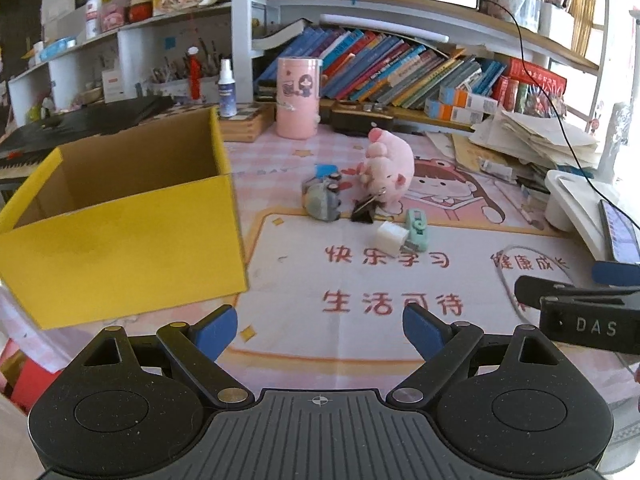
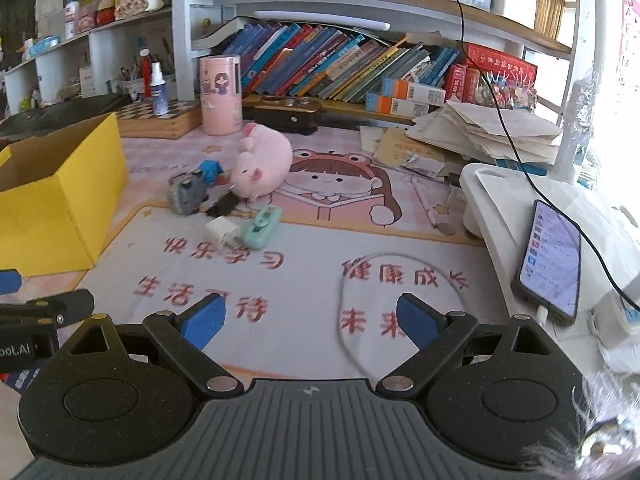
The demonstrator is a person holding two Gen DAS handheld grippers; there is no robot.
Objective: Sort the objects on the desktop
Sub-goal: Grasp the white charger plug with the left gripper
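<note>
Barely started imo: both the left gripper [image 1: 320,330] and right gripper [image 2: 312,318] gape wide, holding nothing. The open yellow cardboard box [image 1: 120,236] at 10 o'clock looks empty; the pink plush pig [image 1: 390,166], grey toy car [image 1: 322,198], white cube charger [image 1: 392,237] and mint correction tape [image 1: 416,230] sit clustered at 12.

The printed mat on the tabletop [image 1: 360,344] lies open ahead of both tools. The yellow box [image 1: 120,248] walls off the left side, its top open. A pink plush pig [image 2: 262,164], toy car [image 2: 190,194], white cube [image 2: 220,232] and green case [image 2: 260,226] crowd mid-mat. The white stand [image 2: 480,200] with a phone [image 2: 554,256] blocks the right.
</note>
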